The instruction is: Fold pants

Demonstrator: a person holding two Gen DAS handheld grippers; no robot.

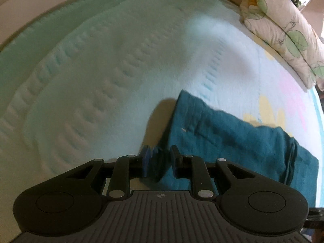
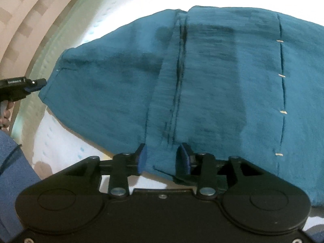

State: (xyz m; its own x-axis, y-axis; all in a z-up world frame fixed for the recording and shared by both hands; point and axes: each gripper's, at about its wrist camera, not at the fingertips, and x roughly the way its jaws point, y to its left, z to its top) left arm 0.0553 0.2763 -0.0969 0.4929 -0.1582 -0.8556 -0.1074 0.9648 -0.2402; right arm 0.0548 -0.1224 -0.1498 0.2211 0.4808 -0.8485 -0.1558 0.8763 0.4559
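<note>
Broadly, the bed (image 1: 113,64) carries everything: its pale quilted cover gives me a soft, wide surface for folding, and the teal pants (image 2: 212,85) lie spread on it toward the near edge, well clear of the flowered folded quilt (image 1: 283,30) that sits at the far right corner. The pants are laid flat so their seams can serve as guides; in my right view a long seam runs away from me down the middle of the cloth, and a second line with small pale stitches runs beside it farther right. My left gripper (image 1: 160,162) has its jaws narrow and pinched on a bunched corner of the pants, which rises off the cover there with a shadow beneath it, so I judge I hold that corner up in order to carry it over. From the right view that same gripper shows at the cloth's left edge, confirming the hold is at the very corner. My right gripper (image 2: 163,158) stands with its jaws partly apart, straddling the near hem at the seam; the cloth lies between the blue pads (image 2: 142,158), but they do not seem to press it, so this side looks freed to rest on the bed.
</note>
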